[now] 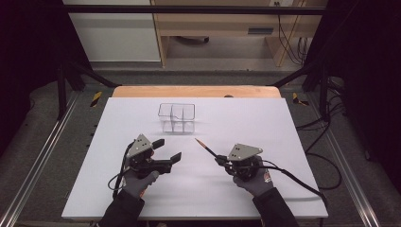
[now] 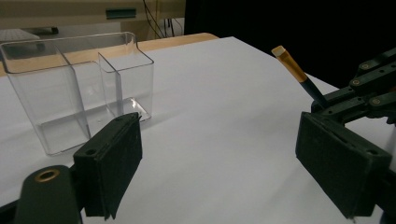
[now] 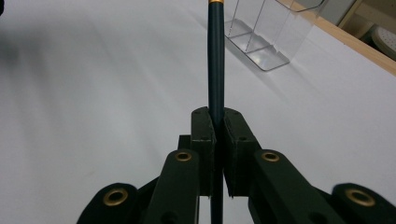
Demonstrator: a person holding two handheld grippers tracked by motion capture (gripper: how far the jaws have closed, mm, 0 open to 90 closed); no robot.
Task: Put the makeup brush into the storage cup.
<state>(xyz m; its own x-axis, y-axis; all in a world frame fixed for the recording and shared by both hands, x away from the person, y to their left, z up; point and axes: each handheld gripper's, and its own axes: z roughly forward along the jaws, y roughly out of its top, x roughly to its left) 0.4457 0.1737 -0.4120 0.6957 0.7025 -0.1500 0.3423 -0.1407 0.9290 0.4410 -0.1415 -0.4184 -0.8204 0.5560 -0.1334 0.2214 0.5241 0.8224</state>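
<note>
On the white table sheet, left to right as the high view shows it:

Left gripper: jaws spread wide with nothing between them; I hold it low over the sheet, near the person's edge, its opening turned toward the right gripper; a gloved hand carries it.

Clear organiser: a transparent box with inner dividers, standing upright toward the far middle of the sheet; well apart from both grippers; from the left gripper view its compartments look empty.

Brush: a slim dark handle with a gold band and a pale tip; it sticks out of the right gripper, slanting up and away toward the organiser; in the left gripper view the tip rises clear of the sheet.

Right gripper: jaws pressed together on the brush handle, as the right gripper view shows; the pads pinch the shaft low down, so most of the length stands free beyond them.

Step in hand, as I judge it: the brush is lifted and held; carrying it to the organiser has not yet been done.

Next move, as I judge it: I would bring the right gripper forward over the organiser, tilt the brush upright, line it over one compartment, lower it past the rim, then release; the left gripper stands free to steady the light box if it slides.
</note>
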